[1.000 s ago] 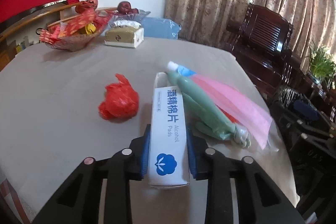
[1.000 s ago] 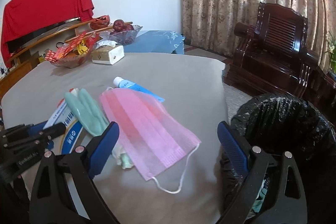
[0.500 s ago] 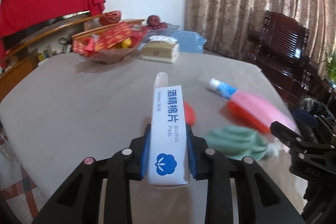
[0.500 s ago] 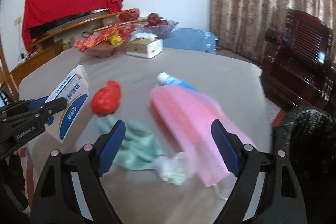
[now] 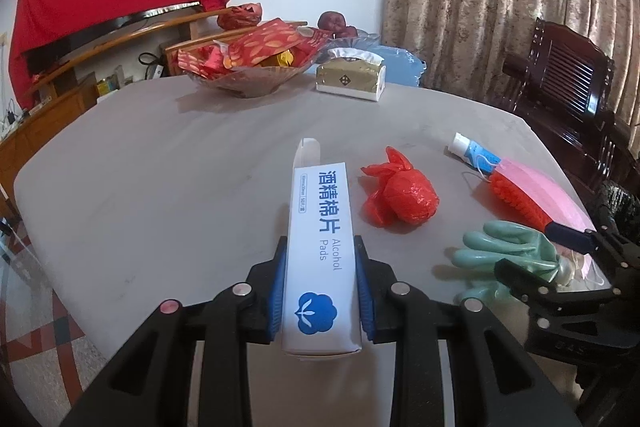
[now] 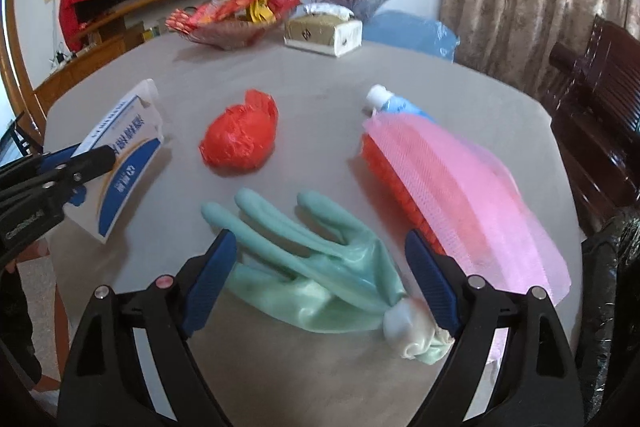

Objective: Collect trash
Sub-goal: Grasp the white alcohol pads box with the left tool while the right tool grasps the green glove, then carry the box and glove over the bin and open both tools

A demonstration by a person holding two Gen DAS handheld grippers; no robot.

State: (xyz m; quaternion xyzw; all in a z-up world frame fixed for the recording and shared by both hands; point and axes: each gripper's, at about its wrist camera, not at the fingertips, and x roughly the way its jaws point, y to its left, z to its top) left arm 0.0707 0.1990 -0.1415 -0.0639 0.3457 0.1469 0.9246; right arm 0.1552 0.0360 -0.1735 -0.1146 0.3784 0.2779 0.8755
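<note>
The left tongs (image 5: 321,291) clamp one stiff white cardboard box (image 5: 321,251), printed in blue, lifted clear of the smooth grey worktop (image 5: 160,187). Just right of the box lies one crinkled red plastic bag (image 5: 398,197), knotted into a ball. Right of the bag, near the worktop's rim, lie one limp green rubber glove (image 6: 316,267), one soft pleated pink mask (image 6: 460,195) covering a red bristly brush (image 6: 394,191), and one blue-and-white tube (image 6: 394,103) poking out behind the mask. The right tongs (image 6: 320,281) gape wide, one pad either side of the glove, not touching it. Left of the bag the worktop is bare as far as its edge.
</note>
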